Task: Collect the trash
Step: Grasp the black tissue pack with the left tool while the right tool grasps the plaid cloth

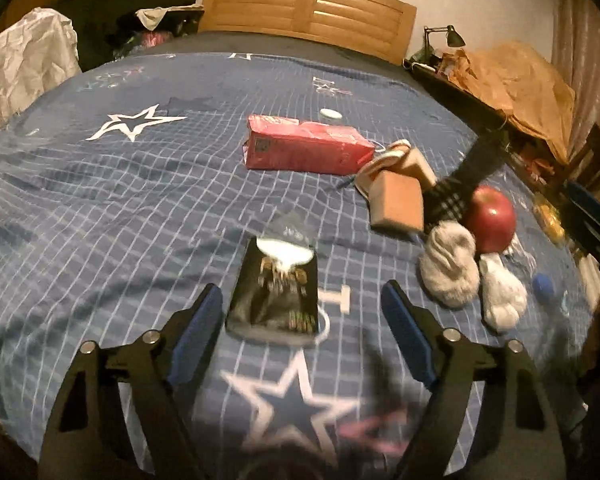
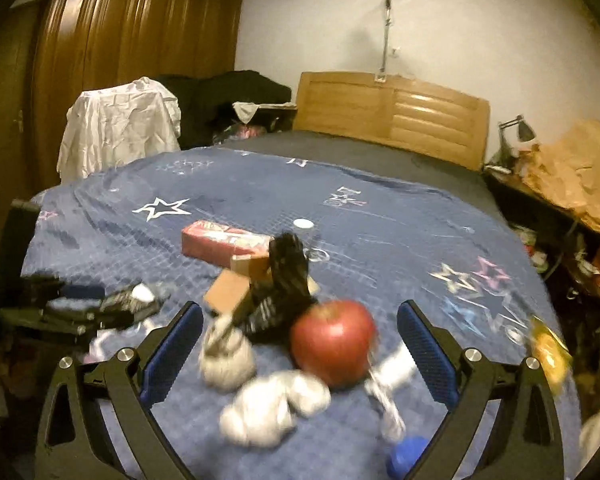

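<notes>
A black snack packet (image 1: 274, 300) with a torn white top lies flat on the blue star bedspread (image 1: 100, 208). My left gripper (image 1: 302, 308) is open around its near end, and neither pad presses on it. Right of it lie a small cardboard box (image 1: 398, 200), a red apple (image 1: 492, 218), a dark checked sock (image 1: 456, 188) and pale balled socks (image 1: 452, 268). My right gripper (image 2: 300, 332) is open low over the bed. The apple (image 2: 334, 342) sits between and just ahead of its fingers, untouched. The image is blurred.
A red carton (image 1: 306, 146) and a white cap (image 1: 331, 113) lie farther up the bed. A blue cap (image 2: 408, 454) and a yellow wrapper (image 2: 548, 346) are near the right edge. A cluttered desk with brown paper (image 1: 512, 80) stands on the right, a wooden headboard (image 1: 308, 8) behind.
</notes>
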Tool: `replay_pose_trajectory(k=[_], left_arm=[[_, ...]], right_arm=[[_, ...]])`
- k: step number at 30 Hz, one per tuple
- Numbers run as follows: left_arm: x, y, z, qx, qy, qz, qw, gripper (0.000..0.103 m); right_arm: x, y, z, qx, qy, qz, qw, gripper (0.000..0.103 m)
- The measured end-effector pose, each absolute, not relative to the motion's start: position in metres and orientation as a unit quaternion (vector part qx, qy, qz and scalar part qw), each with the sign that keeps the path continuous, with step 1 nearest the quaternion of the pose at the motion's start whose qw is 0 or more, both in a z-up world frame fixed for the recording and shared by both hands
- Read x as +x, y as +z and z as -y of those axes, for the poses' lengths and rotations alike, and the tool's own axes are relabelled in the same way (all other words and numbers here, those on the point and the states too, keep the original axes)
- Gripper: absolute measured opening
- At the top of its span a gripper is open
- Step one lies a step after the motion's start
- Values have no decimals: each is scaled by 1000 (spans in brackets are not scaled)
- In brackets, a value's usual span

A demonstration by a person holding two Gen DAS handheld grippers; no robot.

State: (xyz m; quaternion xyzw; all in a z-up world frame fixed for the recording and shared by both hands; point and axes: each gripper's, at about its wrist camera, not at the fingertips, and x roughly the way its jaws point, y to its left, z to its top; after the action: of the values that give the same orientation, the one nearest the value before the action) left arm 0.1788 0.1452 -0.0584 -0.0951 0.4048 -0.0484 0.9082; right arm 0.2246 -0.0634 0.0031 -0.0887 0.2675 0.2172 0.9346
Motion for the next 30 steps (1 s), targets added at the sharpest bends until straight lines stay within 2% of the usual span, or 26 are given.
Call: replay_pose_trajectory(k=[2,3,4,6,8,9,12,17,21,25,30], left_arm=[[188,-65,-148,-99,-55,-414,903,63],[192,-69,-150,-104,-56,-421,899,59],[195,-73,-151,-109,-58,-427,896,46],[198,-79,-156,-125,-67,-431,891,42],[198,-79,-159,-138,-75,-428,890,39],[198,-80,-160,-140,-74,-428,890,38],[192,-74,-162,-141,-62,-418,895,37],[166,-47,-165,-144,-53,-387,909,37],[141,-28,-155,-120,-73,-375,916,37],[121,-23,-140,-103,-98,-382,913,37],[117,-31,-121,-92,-118,-398,905,38]], right_arm=[[251,-5,52,-81,223,-287,928,97],[264,-10,47,-79,221,-296,926,92],[282,-18,43,-67,222,-314,921,86],[303,-29,40,-40,240,-353,904,44],[315,-36,37,-32,241,-361,900,24],[315,-35,39,-23,244,-357,901,20],[292,-18,54,15,262,-338,904,15],[237,47,105,66,285,-287,912,14],[174,88,154,73,285,-280,914,15],[125,91,193,55,269,-344,898,15],[111,45,218,52,243,-439,863,15]])
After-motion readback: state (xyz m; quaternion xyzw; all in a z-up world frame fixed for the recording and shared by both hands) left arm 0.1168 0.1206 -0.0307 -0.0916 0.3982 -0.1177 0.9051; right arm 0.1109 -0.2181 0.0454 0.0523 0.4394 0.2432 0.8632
